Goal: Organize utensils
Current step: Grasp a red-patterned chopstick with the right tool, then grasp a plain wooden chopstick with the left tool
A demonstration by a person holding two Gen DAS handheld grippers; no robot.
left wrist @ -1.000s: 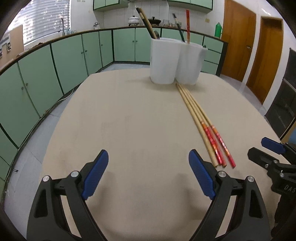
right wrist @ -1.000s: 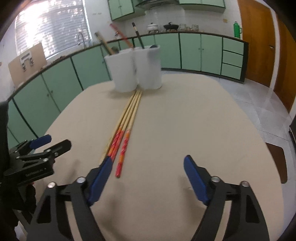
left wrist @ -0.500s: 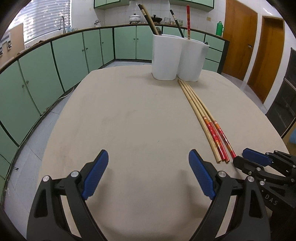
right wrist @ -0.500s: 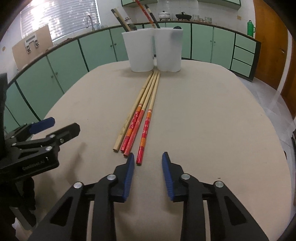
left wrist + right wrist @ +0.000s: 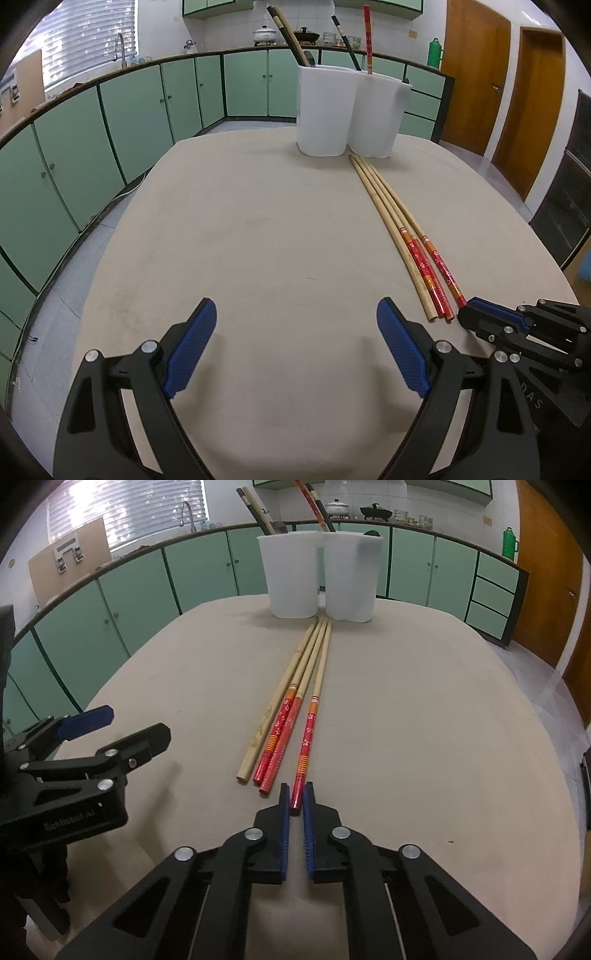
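Pinching the near end of the rightmost red-handled bamboo chopstick [image 5: 309,731], the right claw [image 5: 295,805] grips it on the beige desk [image 5: 424,738]; the left claw [image 5: 295,332] hovers spread wide.

Chopsticks on the desk [image 5: 424,709]: four [image 5: 297,701]
White holders: two [image 5: 293,576]
Grippers: two [image 5: 295,797]

Over the last second the right gripper [image 5: 295,802] has moved from beside the chopsticks up to the near red end of the rightmost chopstick [image 5: 309,734]. Its jaws, wide apart a second ago, have narrowed and now pinch that tip.
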